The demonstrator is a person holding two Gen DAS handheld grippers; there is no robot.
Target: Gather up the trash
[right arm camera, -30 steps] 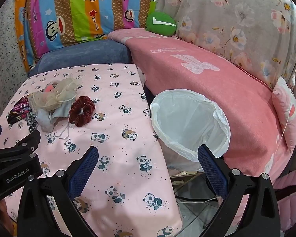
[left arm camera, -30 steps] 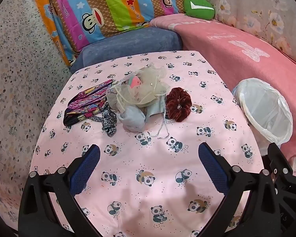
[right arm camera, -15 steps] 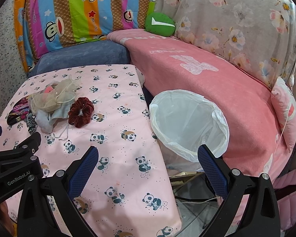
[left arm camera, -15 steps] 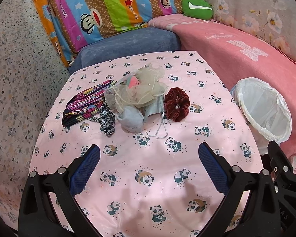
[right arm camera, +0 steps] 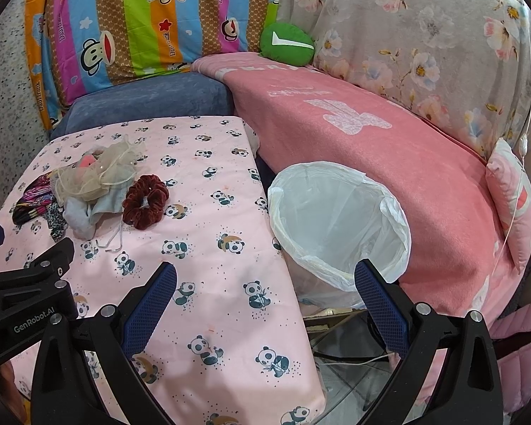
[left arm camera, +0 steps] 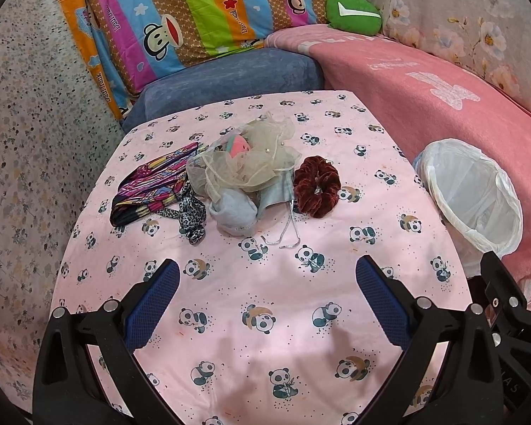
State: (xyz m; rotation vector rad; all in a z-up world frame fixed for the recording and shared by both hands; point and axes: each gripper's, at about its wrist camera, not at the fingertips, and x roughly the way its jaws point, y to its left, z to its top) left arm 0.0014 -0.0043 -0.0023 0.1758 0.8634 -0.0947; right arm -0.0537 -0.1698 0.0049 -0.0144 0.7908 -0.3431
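A heap of items lies mid-table: a dark red scrunchie (left arm camera: 317, 186) (right arm camera: 146, 201), a beige mesh scrunchie (left arm camera: 251, 163) (right arm camera: 99, 170), a grey face mask (left arm camera: 235, 209) (right arm camera: 83, 214), a leopard-print band (left arm camera: 191, 217) and a colourful striped headband (left arm camera: 152, 184). A white-lined trash bin (left arm camera: 472, 191) (right arm camera: 336, 226) stands off the table's right edge. My left gripper (left arm camera: 265, 290) is open and empty above the near table. My right gripper (right arm camera: 265, 290) is open and empty, over the table edge beside the bin.
The table wears a pink panda-print cloth (left arm camera: 272, 301) (right arm camera: 209, 276). A pink blanket (right arm camera: 371, 134) covers the sofa at right; striped monkey pillows (left arm camera: 201, 10) and a green cushion (right arm camera: 286, 40) sit behind. The left gripper's body (right arm camera: 24, 294) shows at left in the right wrist view.
Both views have shifted slightly; the heap sits a little further from the left gripper. Both grippers stay open and nothing on the table has moved.
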